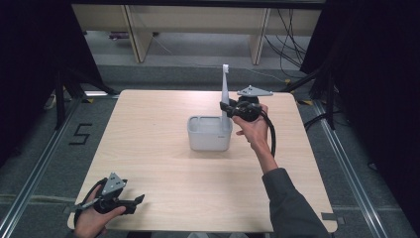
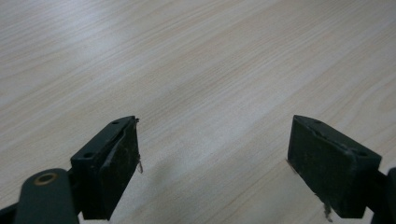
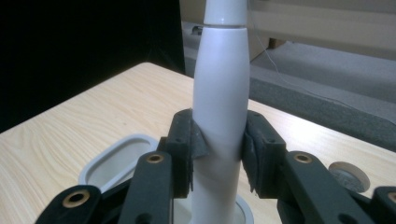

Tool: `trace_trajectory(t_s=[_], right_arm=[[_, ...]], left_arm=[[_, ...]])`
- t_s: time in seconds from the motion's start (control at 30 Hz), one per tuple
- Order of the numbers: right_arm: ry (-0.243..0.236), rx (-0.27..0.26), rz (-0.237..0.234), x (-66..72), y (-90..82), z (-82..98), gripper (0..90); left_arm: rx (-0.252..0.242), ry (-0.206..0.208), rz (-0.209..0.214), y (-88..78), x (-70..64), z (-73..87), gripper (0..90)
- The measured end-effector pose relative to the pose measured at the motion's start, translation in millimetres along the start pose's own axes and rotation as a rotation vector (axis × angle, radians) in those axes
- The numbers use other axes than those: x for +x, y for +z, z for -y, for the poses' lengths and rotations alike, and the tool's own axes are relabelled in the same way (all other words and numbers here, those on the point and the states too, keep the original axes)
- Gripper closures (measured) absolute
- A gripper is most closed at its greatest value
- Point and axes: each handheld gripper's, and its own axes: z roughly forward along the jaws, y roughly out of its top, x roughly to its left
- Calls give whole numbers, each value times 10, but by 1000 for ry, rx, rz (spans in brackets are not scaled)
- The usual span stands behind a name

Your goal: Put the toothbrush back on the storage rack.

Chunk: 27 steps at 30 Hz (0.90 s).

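Nearest me, my left hand-held gripper (image 1: 133,202) rests at the near left corner of the tabletop (image 1: 163,163), jaws spread wide with nothing between them; in the left gripper view I see bare pale wood grain between the two worn black pads (image 2: 122,163). It is well apart from the work. Farther out, near the middle of the tabletop, stands a light grey holder (image 1: 209,134) with open compartments on top. My right hand-held gripper (image 1: 227,110) is just beside its far right corner, clamped on a white electric toothbrush (image 1: 225,87) that stands upright with its lower end in the holder's round socket. In the right gripper view the pads (image 3: 196,140) pinch the smooth tapered handle (image 3: 219,93) from both sides, low on the body and just above the socket rim. Judgement on handling: the handle is rigid, glossy plastic, likely slippery and rounded, so it can twist or slide in a light pinch; its weight probably sits low, with a thin, lighter neck above. I would keep hold on the thick lower body, never the slender neck, and move it straight along its axis so it does not lever against the holder, which looks light enough to tip. Beyond the tabletop: grey floor, pale furniture legs, loose cables.
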Motion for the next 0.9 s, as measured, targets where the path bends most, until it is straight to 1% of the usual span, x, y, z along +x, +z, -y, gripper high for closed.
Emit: trace_trajectory(t_s=[0.03, 0.07, 0.1, 0.17, 0.2, 0.23, 0.27, 0.3, 0.33, 0.37, 0.4, 0.43, 0.5, 0.53, 0.57, 0.6, 0.63, 0.67, 0.7, 0.73, 0.77, 0.87, 0.9], right_arm=[[9, 12, 7, 5, 0, 11, 664], [-1, 3, 6, -4, 9, 22, 664], [2, 4, 16, 4, 10, 35, 664], [1, 11, 0, -1, 20, 58, 664], [10, 23, 12, 11, 16, 70, 664], [4, 25, 3, 0, 24, 79, 664], [-4, 24, 4, -3, 32, 90, 664], [14, 33, 8, 7, 26, 100, 664], [14, 33, 8, 7, 26, 100, 664], [2, 31, 2, -3, 34, 108, 664], [30, 38, 9, 23, 34, 132, 664], [3, 42, 7, -1, 34, 135, 664], [-2, 53, 9, 4, 40, 143, 664], [-23, 40, 27, -1, 45, 148, 664], [-23, 40, 27, -1, 45, 148, 664], [-23, 51, 10, 7, 59, 158, 664], [-15, 58, 9, 19, 63, 165, 664], [-13, 65, 17, 29, 60, 173, 664], [-15, 69, 18, 31, 67, 181, 664], [-19, 75, 11, 26, 71, 191, 664], [-25, 78, 18, 26, 74, 199, 664], [-25, 90, 17, 21, 79, 223, 664], [-9, 97, 24, 28, 83, 250, 664]], left_arm=[[0, 0, 0, 1, 1, 0, 161], [0, 0, 0, 1, 0, 1, 161], [0, 0, 0, 1, 0, 1, 160], [6, 2, 0, -1, 1, -1, 161], [6, 2, 0, -1, 1, -1, 160], [-13, -21, -2, 11, -16, 1, 161], [-1, -4, -1, 2, -3, 2, 161], [-13, -17, 0, 9, -12, 3, 160], [-13, -17, 0, 9, -12, 3, 160], [1, -1, -1, -2, 0, 1, 160], [-18, -23, -1, 12, -16, 4, 161], [-18, -22, -1, 13, -15, 4, 161], [-13, -20, 0, 14, -16, 2, 161], [-12, -18, -1, 13, -17, 2, 161], [-12, -18, -1, 13, -17, 2, 161], [-12, -17, 0, 12, -18, 1, 160], [-12, -18, -1, 12, -18, 1, 160], [-21, -28, 0, 17, -25, 2, 161], [-14, -18, 0, 13, -17, 3, 161], [-18, -18, 0, 15, -19, 5, 161], [-18, -18, 0, 15, -19, 4, 161], [-17, -16, 0, 15, -20, 3, 161], [-16, -15, 0, 15, -19, 3, 161]])
